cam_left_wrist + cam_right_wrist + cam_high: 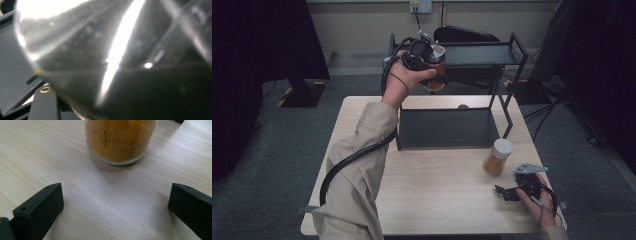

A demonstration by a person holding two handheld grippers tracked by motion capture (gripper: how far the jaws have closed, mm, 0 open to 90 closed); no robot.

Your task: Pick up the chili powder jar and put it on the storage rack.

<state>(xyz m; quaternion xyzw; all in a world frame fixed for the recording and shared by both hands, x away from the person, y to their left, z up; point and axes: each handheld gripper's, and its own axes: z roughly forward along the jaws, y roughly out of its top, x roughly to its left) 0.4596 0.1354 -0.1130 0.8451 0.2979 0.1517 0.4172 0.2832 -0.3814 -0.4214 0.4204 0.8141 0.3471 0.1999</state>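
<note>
High at the back, my left gripper (434, 65) is shut on a glass jar (435, 76) with reddish-orange contents and a pale lid. It holds the jar beside the left end of the black rack's top shelf (482, 52). In the left gripper view the jar's glass wall (100, 50) sits right against the camera, blurred and glaring. A second jar (498, 156) of yellow-orange powder with a white lid stands on the table. My right gripper (507, 192) rests open just in front of it. The right gripper view shows the powder jar (120, 140) beyond the gripper (115, 202), apart from both jaws.
The two-tier black metal rack stands at the table's far side, its lower shelf (447, 127) bare. A small round object (463, 106) lies behind it. The wooden table (437, 195) has open room in the front middle. A dark bag (462, 35) sits behind the rack.
</note>
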